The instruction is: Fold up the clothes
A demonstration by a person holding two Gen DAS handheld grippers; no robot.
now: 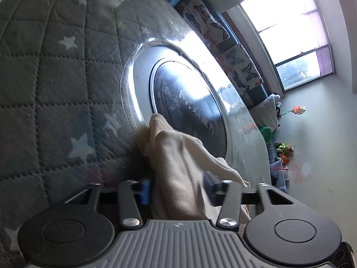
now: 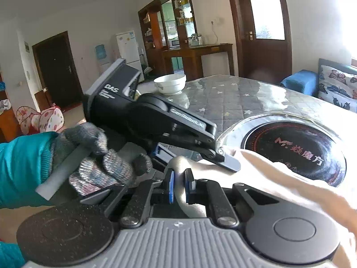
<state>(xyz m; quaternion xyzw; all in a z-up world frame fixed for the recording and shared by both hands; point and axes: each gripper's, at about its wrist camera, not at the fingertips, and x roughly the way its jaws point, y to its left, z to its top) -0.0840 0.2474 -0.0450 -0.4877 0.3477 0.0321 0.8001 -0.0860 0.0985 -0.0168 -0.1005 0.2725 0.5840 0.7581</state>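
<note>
While the left wrist view looks along the table [image 1: 55, 71] toward a window [image 1: 287, 29] at two o'clock, only the right wrist view takes in the room behind: a white bowl [image 2: 170, 84] at twelve o'clock, a fridge [image 2: 129, 47], a dark door [image 2: 57, 67] and a wooden cabinet [image 2: 171, 29]. One cream cloth [image 1: 178, 174] is in play, and both views show it. From the left wrist it runs up between the fingers of the left gripper [image 1: 178, 192] and drapes toward the round cooktop [image 1: 187, 105] set in the table; its blue pads sit apart with the fabric bunched between them, so whether they pinch it I cannot tell. From the right wrist the right gripper [image 2: 180, 185] has its two blue pads squeezed close on a fold of the cloth [image 2: 279, 174], which spreads away to four o'clock over the cooktop [image 2: 296, 151]. That view also shows the left gripper [image 2: 227, 163] from outside, held by one gloved hand [image 2: 98, 158], its tip resting on the cloth. Two butterfly cushions [image 1: 205, 20] line the bench at one o'clock in the left view. What the bowl holds cannot be seen.
</note>
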